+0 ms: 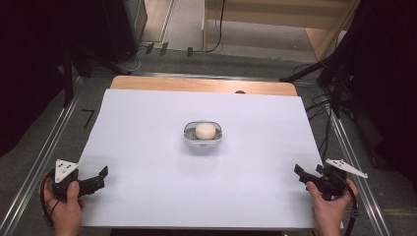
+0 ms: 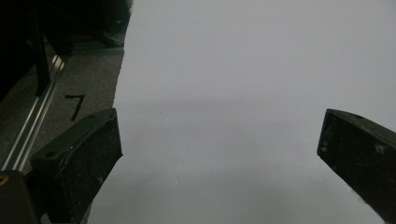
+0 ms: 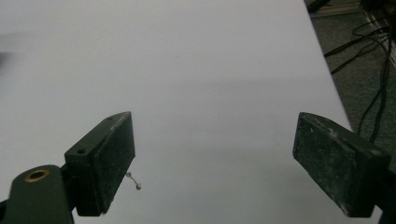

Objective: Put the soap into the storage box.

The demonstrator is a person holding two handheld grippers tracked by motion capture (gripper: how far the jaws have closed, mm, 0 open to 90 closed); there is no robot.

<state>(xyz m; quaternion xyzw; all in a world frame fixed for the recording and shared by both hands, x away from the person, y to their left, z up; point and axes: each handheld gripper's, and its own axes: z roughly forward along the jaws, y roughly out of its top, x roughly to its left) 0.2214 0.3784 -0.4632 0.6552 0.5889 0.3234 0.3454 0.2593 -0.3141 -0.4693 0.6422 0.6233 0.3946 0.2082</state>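
1. Two grippers are being held at the near edge of the table, one in each hand, both seen from the high view: the left gripper [image 1: 101,178] at the near left corner and the right gripper [image 1: 302,175] at the near right corner.
2. The left gripper's jaws are being kept spread wide, with nothing between them, as is shown in the left gripper view, where bare sheet is lying between the two black jaws.
3. The right gripper's jaws are likewise being kept spread apart, with nothing pinched; in the right gripper view a short bit of thread [image 3: 134,181] is being seen hanging by the inner face of one jaw.
4. One white sheet [image 1: 147,147] is being shown spread over the table, and its far wooden edge [image 1: 196,84] is being left uncovered.
5. One small grey bowl [image 1: 189,132] is being shown at the middle of the sheet, well apart from both grippers, and one pale round ball [image 1: 205,131] is being held inside it.
6. One handwritten mark, reading like a "7" [image 1: 88,117], is being shown on the grey floor just beyond the sheet's left edge; it is also being seen in the left gripper view.
7. Several black cables [image 1: 322,105] are being shown lying on the floor at the far right.
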